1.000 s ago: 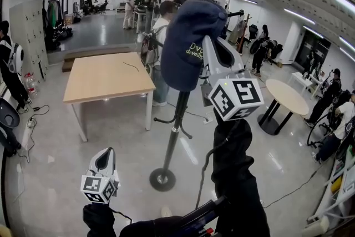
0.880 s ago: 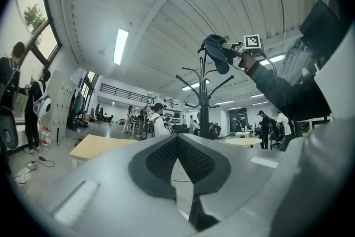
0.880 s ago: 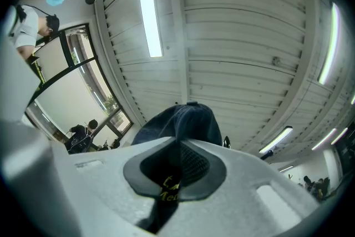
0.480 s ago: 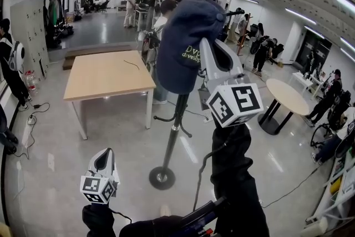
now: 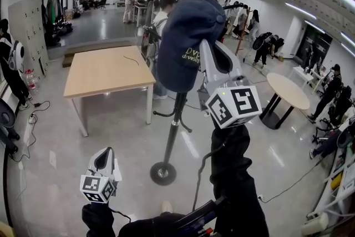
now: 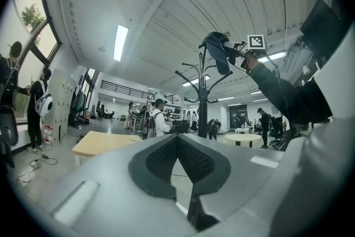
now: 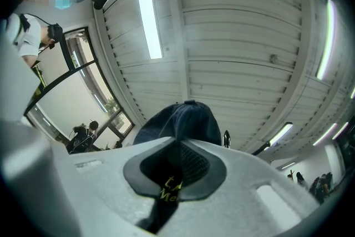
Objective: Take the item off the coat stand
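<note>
The navy cap [image 5: 186, 41] sits at the very top of the coat stand [image 5: 172, 130]. Its crown covers the head of the pole, and its yellow-lettered edge faces the near side. The right tool [image 5: 209, 54] reaches up to it from the near side of the stand and is clenched on the cap. In the right gripper view, dark cloth with yellow print runs between the pressed pads and the crown bulges just beyond them.

The grasp looks made, so the step in hand appears to be the lift-off itself. The next move calls for raising the cap straight up off whatever carries it, then drawing it away from the stand. The grip should stay firm and the pull gentle, since the stand rests on a small round base and could tip.

The left tool [image 5: 104, 159] hangs low, near the stand's base on its left, pads shut together on nothing.

The cap hides the top of the stand, so I cannot tell which prong bears it or whether it already hangs free. The left gripper view shows that spot too small to settle it. The brim is out of sight and the lettering is only partly legible.
</note>
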A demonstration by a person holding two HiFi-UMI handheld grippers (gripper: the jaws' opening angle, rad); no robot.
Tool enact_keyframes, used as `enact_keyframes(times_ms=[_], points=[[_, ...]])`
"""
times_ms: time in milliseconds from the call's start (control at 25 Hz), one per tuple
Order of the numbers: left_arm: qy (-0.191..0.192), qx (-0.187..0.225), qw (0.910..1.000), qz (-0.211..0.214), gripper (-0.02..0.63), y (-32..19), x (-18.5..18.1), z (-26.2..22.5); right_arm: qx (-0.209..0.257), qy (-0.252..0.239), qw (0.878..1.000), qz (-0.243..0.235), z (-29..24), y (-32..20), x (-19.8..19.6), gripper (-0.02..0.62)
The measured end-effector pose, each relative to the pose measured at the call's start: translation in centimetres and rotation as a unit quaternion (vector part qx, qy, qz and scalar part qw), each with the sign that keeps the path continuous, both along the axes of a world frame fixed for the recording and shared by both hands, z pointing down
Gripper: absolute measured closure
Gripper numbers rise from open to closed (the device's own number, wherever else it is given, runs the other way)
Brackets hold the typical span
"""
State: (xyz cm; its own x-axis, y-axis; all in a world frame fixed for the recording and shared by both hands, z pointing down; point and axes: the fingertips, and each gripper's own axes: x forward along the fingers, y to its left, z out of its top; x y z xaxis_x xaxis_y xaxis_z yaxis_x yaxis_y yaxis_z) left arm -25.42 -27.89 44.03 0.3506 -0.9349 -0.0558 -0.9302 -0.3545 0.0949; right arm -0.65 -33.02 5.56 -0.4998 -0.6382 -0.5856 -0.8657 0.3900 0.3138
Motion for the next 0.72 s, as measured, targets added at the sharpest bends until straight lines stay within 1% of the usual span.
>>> enact_keyframes(times_ms=[200,400,720], points=[[-0.001,0.000,1.0000,0.002,0.603,-0.2,0.1,1.3,0.014,-0.002,1.000,0.006,0.2,0.3,0.5,0.588],[0.002,0.002,1.0000,0.000,0.603,-0.7,0.0,1.5,0.026,0.000,1.000,0.004,-0.3,0.5,0.1,0.588],[0.006,0.003,1.0000,-0.005,0.603,-0.6,0.3,1.3,0.027,0.010,0.999,-0.012,-0.5,1.3,-0.6,0.588]])
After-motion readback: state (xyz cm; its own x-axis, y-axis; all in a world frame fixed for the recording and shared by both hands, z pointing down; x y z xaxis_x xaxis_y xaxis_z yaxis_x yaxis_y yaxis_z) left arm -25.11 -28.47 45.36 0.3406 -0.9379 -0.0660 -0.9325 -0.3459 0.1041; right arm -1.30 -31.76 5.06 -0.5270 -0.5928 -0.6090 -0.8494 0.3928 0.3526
